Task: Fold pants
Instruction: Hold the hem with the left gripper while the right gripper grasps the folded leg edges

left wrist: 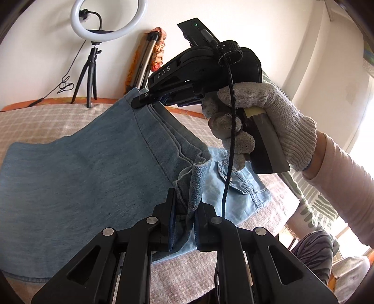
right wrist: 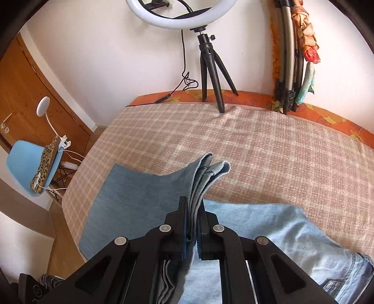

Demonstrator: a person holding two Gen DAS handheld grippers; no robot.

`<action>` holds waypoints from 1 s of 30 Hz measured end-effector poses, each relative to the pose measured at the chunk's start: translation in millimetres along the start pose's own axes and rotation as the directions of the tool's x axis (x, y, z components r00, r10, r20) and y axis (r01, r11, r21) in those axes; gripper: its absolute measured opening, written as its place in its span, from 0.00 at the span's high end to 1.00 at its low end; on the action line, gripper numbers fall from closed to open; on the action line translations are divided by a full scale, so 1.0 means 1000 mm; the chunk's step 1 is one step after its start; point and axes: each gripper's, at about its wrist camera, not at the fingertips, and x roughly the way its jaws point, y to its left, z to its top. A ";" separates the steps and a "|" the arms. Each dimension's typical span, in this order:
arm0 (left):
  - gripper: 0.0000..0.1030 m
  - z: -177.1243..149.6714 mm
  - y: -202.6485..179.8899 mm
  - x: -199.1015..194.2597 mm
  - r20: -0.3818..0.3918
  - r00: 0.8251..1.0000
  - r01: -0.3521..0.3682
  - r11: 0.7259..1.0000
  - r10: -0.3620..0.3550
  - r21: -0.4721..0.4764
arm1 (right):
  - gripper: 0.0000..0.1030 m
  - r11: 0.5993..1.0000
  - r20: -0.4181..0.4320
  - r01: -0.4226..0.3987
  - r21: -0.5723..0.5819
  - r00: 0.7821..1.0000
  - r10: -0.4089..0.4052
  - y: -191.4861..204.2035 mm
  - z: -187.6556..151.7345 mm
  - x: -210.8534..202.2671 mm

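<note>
Both views are bright with soft daylight. In the left wrist view the window (left wrist: pixel 364 149) at the right edge is blown out to white, washing the sleeve beside it. The ring light (right wrist: pixel 181 14) glows evenly without harsh glare. Shadows on the bed (right wrist: pixel 268 149) are faint and diffuse. Fisheye distortion bends the walls and the bed edge, and dark vignetting fills all 4 corners. The near fingers (right wrist: pixel 183 224) look slightly soft; the mid-ground is sharp.

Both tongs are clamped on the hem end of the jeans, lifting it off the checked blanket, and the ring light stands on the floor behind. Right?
Not quite. The ring light stands on the bed's blanket, as the right wrist view shows. Otherwise correct: left tongs and right tongs grip the jeans.
</note>
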 end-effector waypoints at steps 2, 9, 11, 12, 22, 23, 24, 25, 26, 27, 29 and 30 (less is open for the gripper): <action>0.89 0.003 -0.014 0.008 -0.008 1.000 0.022 1.000 -0.022 0.019 | 0.97 1.000 0.012 0.014 0.021 1.000 -0.014 -0.019 -0.006 -0.013; 0.89 0.006 -0.068 0.043 -0.050 0.994 0.099 0.990 -0.095 0.099 | 0.97 0.995 0.036 0.081 0.066 0.996 -0.083 -0.080 -0.026 -0.058; 0.89 0.006 -0.083 0.054 -0.067 0.991 0.125 0.986 -0.118 0.113 | 0.97 0.991 0.042 0.096 0.090 0.994 -0.100 -0.099 -0.032 -0.071; 0.89 0.007 -0.090 0.059 -0.074 0.989 0.136 0.984 -0.128 0.118 | 0.97 0.989 0.046 0.103 0.103 0.993 -0.108 -0.108 -0.036 -0.077; 0.89 -0.001 -0.152 0.107 -0.157 0.969 0.217 0.956 -0.188 0.195 | 0.97 0.966 0.059 0.155 0.208 0.984 -0.170 -0.185 -0.083 -0.117; 0.89 -0.002 -0.156 0.112 -0.166 0.968 0.220 0.954 -0.189 0.201 | 0.97 0.963 0.059 0.156 0.219 0.983 -0.172 -0.191 -0.088 -0.117; 0.89 -0.003 -0.159 0.117 -0.176 0.966 0.223 0.953 -0.188 0.205 | 0.97 0.961 0.058 0.158 0.228 0.983 -0.175 -0.197 -0.093 -0.117; 0.89 -0.005 -0.161 0.121 -0.185 0.964 0.227 0.952 -0.190 0.206 | 0.97 0.958 0.056 0.158 0.237 0.983 -0.176 -0.203 -0.097 -0.117; 0.89 -0.006 -0.164 0.125 -0.193 0.963 0.229 0.951 -0.190 0.209 | 0.97 0.957 0.055 0.156 0.245 0.983 -0.174 -0.207 -0.101 -0.116; 0.89 -0.008 -0.166 0.129 -0.200 0.961 0.231 0.950 -0.189 0.212 | 0.97 0.955 0.053 0.157 0.251 0.983 -0.176 -0.212 -0.104 -0.115; 0.89 -0.011 -0.169 0.137 -0.215 0.959 0.231 0.949 -0.184 0.216 | 0.97 0.954 0.049 0.157 0.257 0.983 -0.175 -0.219 -0.111 -0.112; 0.89 -0.013 -0.170 0.140 -0.222 0.958 0.230 0.949 -0.181 0.217 | 0.97 0.953 0.048 0.156 0.261 0.984 -0.174 -0.222 -0.113 -0.110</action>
